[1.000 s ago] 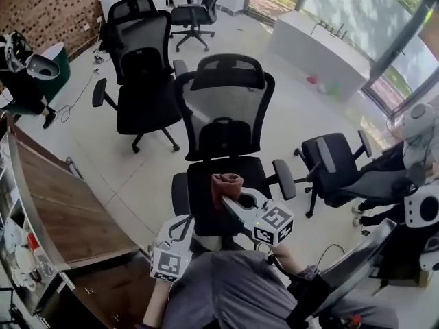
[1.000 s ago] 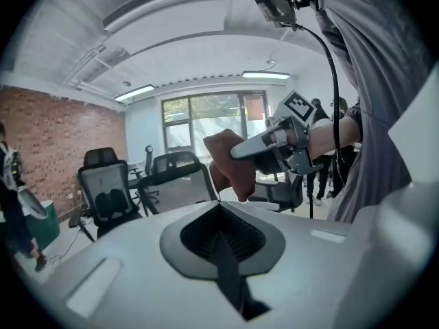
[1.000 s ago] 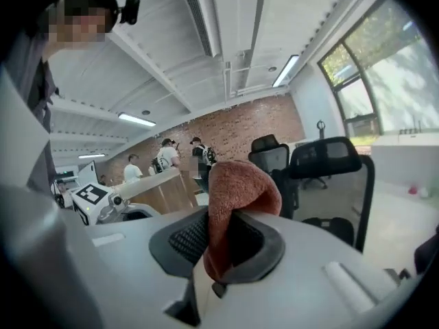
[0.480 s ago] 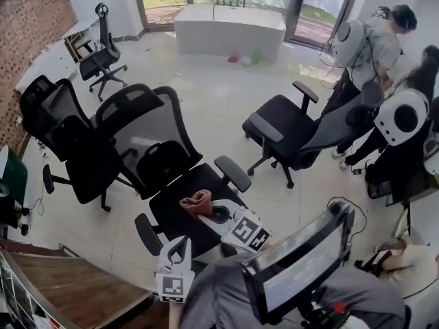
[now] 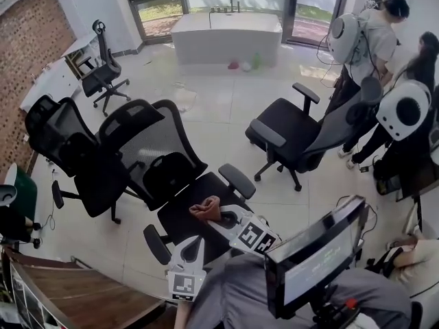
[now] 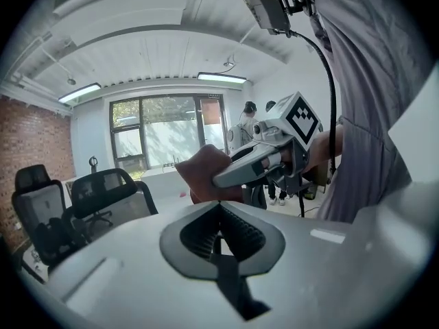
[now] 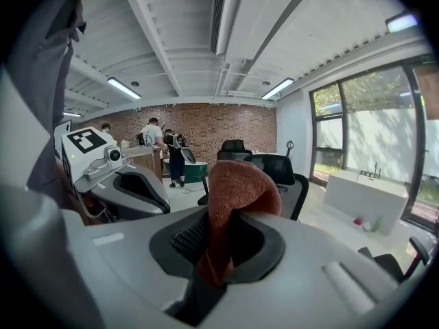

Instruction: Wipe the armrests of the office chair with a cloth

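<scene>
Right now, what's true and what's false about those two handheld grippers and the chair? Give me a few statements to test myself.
1. The right gripper clamps a rust-coloured cloth. True.
2. The left gripper grips the cloth too. False: its jaws are shut on nothing.
3. The cloth is rubbing an armrest. False: it is held over the seat, apart from both armrests.
4. Other office chairs stand nearby. True.

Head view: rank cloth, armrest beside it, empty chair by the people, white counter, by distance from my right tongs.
1. cloth, in the right tongs
2. armrest, just beyond, right side
3. empty chair, farther right
4. white counter, by far windows
</scene>
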### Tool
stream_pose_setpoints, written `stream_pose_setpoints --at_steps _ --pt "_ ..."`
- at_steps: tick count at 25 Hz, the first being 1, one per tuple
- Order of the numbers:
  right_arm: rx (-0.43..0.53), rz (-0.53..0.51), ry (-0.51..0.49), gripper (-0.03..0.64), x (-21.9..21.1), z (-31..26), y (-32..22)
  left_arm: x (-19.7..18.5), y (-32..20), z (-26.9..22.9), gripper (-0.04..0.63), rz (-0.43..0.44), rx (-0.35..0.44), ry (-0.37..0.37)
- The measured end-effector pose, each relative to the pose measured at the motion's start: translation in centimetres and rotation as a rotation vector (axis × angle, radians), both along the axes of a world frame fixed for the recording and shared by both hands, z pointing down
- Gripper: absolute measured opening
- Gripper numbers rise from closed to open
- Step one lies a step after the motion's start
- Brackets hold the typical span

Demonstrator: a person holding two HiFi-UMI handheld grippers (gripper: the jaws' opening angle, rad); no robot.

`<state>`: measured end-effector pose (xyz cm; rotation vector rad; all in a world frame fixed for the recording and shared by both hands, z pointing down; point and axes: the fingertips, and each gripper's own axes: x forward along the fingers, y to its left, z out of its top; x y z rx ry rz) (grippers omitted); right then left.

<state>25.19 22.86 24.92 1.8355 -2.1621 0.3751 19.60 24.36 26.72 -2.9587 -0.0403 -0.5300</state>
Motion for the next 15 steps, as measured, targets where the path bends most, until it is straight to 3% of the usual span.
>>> stream_pose_setpoints --at_steps 15 --pt "0.005 -0.066 0.064 0.043 -0.18 0.74 0.04 -0.40 0.32 0.41 0.015 -0.065 -0.006 -0.005"
